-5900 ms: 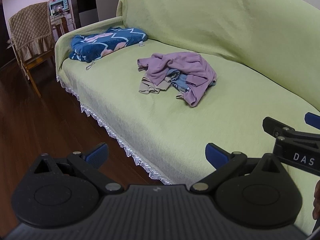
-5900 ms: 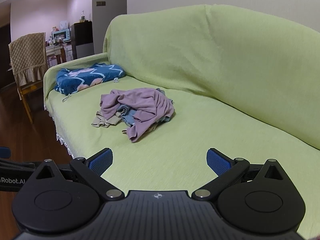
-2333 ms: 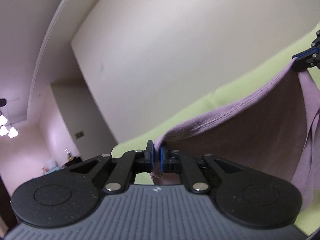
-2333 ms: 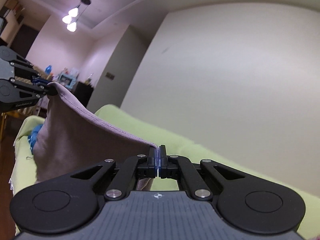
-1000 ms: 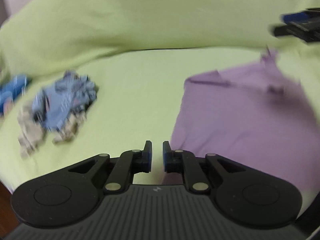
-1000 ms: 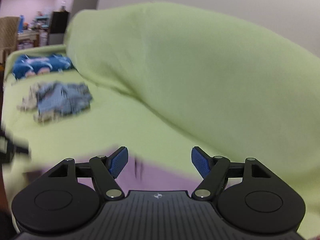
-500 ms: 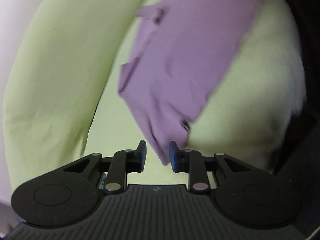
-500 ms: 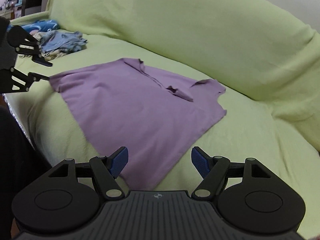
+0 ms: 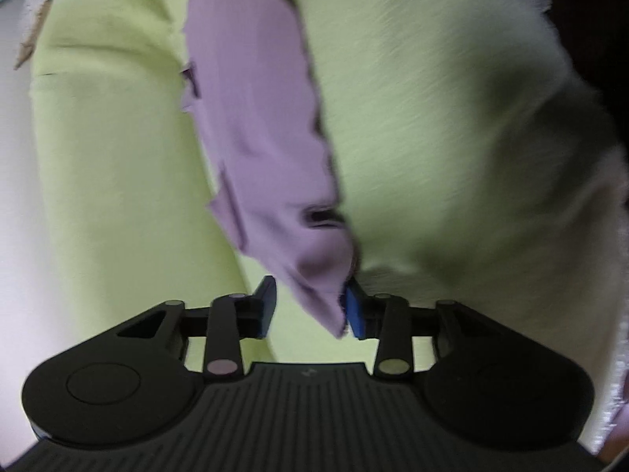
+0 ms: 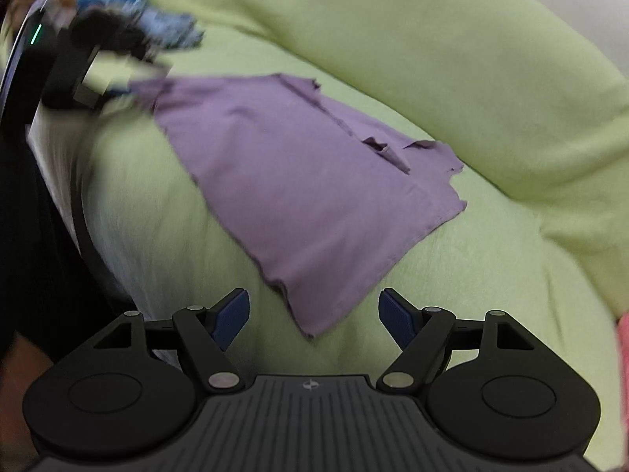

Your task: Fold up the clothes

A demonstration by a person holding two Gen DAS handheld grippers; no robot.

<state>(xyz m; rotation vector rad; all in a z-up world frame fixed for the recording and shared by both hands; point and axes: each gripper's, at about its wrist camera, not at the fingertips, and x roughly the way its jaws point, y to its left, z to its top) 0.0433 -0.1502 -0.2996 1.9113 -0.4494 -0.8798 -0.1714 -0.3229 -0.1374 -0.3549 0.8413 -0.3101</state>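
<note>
A purple shirt [image 10: 306,181] lies spread flat on the green sofa cover [image 10: 432,59]. My right gripper [image 10: 314,310] stands open just above the shirt's near corner, and neither pad touches the cloth. In the right wrist view my left gripper [image 10: 114,59] shows as a blur at the shirt's far left corner. In the left wrist view, rolled on its side, the shirt [image 9: 259,118] runs away from me. Its corner hangs between the closing jaws of my left gripper [image 9: 310,308]. The cloth brushes the right pad [image 9: 355,310], and a gap remains at the other pad.
A pile of blue and beige clothes [image 10: 169,27] lies further along the seat behind the left gripper. The cover's white fringed front edge [image 10: 59,149] drops off at the left beside a dark area. The sofa back [image 10: 511,78] rises behind the shirt.
The shirt has been laid flat on the seat. My left gripper rolled over, sank to the shirt's corner and now has that corner between its jaws. The open right gripper drew back to the near corner.
</note>
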